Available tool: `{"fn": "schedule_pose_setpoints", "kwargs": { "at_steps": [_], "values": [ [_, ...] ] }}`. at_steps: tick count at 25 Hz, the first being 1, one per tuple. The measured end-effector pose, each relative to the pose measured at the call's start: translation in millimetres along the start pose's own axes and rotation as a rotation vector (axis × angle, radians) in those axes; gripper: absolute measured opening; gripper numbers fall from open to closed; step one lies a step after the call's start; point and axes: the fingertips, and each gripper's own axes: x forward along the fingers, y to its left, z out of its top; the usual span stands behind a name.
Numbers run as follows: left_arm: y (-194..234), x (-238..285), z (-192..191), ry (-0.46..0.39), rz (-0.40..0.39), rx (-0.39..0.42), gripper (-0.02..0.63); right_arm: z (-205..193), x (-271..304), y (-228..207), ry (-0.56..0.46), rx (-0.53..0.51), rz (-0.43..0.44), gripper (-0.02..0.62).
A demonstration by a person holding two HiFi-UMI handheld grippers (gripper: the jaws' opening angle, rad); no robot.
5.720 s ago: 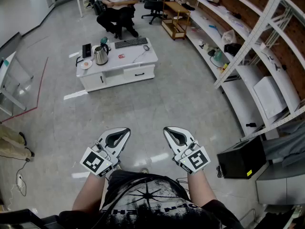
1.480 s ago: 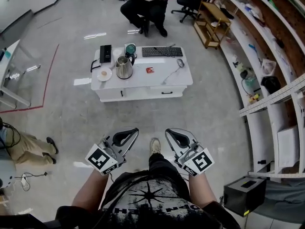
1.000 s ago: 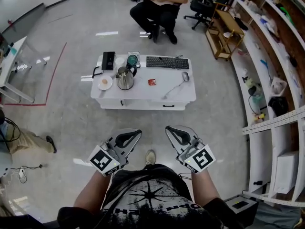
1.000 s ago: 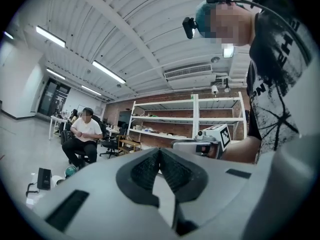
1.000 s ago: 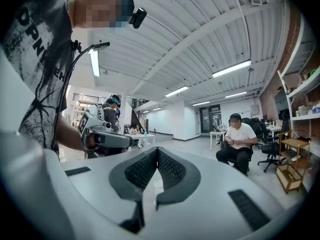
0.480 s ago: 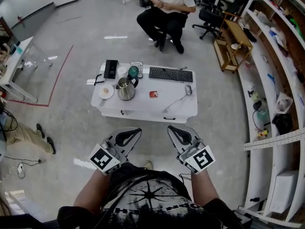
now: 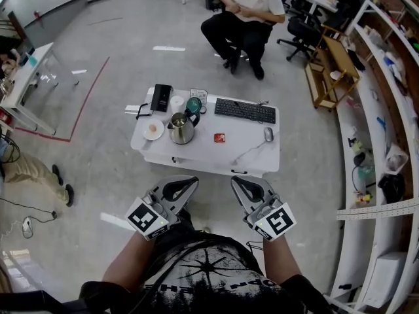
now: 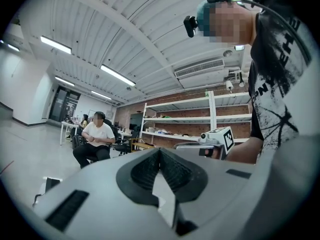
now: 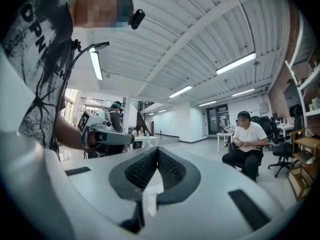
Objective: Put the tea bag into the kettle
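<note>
Detail is scarce on the white table (image 7: 262, 157). The tea bag (image 7: 219, 138) shows only as a small red square (too small to read), lying right of the kettle (image 7: 181, 129) and apart from it. Whether the kettle's lid is on cannot be told. The left gripper (image 7: 192, 181) and right gripper (image 7: 235, 181) hang near the table's front edge, jaws pressed together, holding nothing.
</note>
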Motion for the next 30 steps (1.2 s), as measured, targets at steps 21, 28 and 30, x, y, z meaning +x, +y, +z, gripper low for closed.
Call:
{"fn": "schedule_pose_setpoints", "kwargs": {
  "at_steps": [21,28,30],
  "values": [
    [224,38,38,0.027,-0.149,0.013,0.006,18,202,-104,-0.015,-0.001,-0.121,0.009],
    [261,46,36,0.032,-0.184,-0.024,0.006,20,239,-117,0.003,-0.015,-0.133,0.009],
    [268,49,32,0.036,-0.193,-0.038,0.006,17,241,-120,0.024,-0.017,-0.145,0.009]
  ]
}}
